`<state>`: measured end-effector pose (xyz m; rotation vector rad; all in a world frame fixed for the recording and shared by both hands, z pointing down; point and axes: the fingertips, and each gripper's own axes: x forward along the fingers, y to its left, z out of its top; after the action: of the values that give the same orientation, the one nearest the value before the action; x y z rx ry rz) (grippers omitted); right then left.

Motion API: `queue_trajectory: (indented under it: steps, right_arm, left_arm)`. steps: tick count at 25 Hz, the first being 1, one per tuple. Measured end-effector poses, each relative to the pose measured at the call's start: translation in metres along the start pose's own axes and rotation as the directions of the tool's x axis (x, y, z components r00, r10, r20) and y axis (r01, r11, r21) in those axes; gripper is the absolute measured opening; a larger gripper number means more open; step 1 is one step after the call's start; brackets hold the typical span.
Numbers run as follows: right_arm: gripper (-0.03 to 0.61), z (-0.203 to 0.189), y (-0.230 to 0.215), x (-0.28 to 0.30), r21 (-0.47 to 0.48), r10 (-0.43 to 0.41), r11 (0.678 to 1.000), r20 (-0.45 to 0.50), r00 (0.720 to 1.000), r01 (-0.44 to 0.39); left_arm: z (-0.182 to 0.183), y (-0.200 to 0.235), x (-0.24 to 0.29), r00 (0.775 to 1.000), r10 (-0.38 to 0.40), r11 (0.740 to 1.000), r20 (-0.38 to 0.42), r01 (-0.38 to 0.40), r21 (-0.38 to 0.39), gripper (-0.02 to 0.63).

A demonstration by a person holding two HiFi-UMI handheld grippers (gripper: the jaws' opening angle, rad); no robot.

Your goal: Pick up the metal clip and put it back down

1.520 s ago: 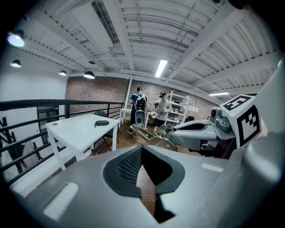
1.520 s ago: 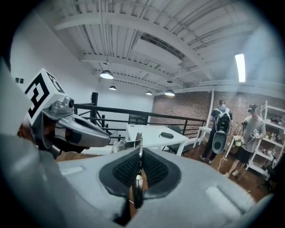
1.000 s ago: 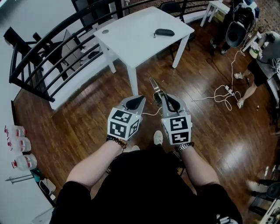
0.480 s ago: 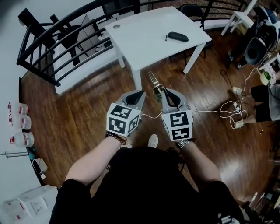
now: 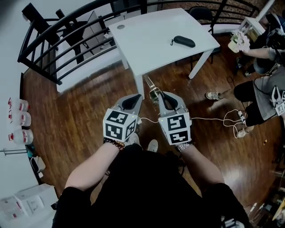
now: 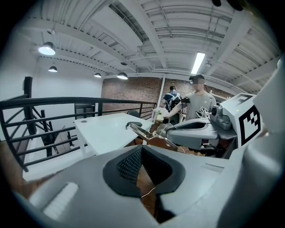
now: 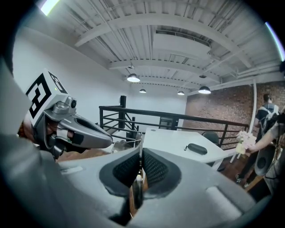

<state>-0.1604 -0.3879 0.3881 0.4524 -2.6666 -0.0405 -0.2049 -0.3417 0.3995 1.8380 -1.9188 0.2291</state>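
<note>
Jaws of the right gripper [image 5: 159, 94] pinch the metal clip [image 5: 150, 87] while left gripper [image 5: 138, 96] jaws sit pressed together.

White worktop [image 5: 156, 40] on dark wood floor [image 5: 75, 120]. Black zip case [image 5: 184, 41] lying near worktop's right edge; round grommet [image 5: 119, 26] at its far left corner. Black metal railing [image 5: 58, 44] runs behind and left of worktop. Black chair [image 5: 202, 12] beyond worktop. White cable [image 5: 209, 119] trails across floor towards person [image 5: 267, 87] at right edge. Three clear bottles [image 5: 20, 136] along left wall. Pendant lamps [image 7: 133, 78] lit under white ceiling.
</note>
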Motion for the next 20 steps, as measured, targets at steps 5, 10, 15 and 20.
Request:
queue_trajectory:
  steps: [5, 10, 15, 20]
  right_arm:
    - [-0.006, 0.011, -0.003, 0.022, -0.003, -0.019, 1.0, 0.0, 1.0, 0.019]
    - [-0.006, 0.032, -0.007, 0.049, -0.004, -0.06, 0.998, 0.007, 0.998, 0.06]
    - [-0.006, 0.043, -0.005, 0.07, -0.006, -0.087, 0.996, 0.007, 0.996, 0.087]
    - [-0.006, 0.046, 0.001, 0.09, -0.012, -0.089, 0.996, -0.009, 0.996, 0.089]
  left_arm:
    - [0.011, 0.021, 0.011, 1.0, -0.022, 1.0, 0.004, 0.022, 0.013, 0.014]
    - [0.031, 0.045, 0.023, 0.998, -0.063, 0.997, 0.018, 0.063, 0.036, 0.014]
    - [0.041, 0.067, 0.029, 0.996, -0.089, 0.995, 0.03, 0.088, 0.045, 0.014]
    - [0.042, 0.088, 0.032, 0.995, -0.096, 0.995, 0.033, 0.094, 0.033, 0.014]
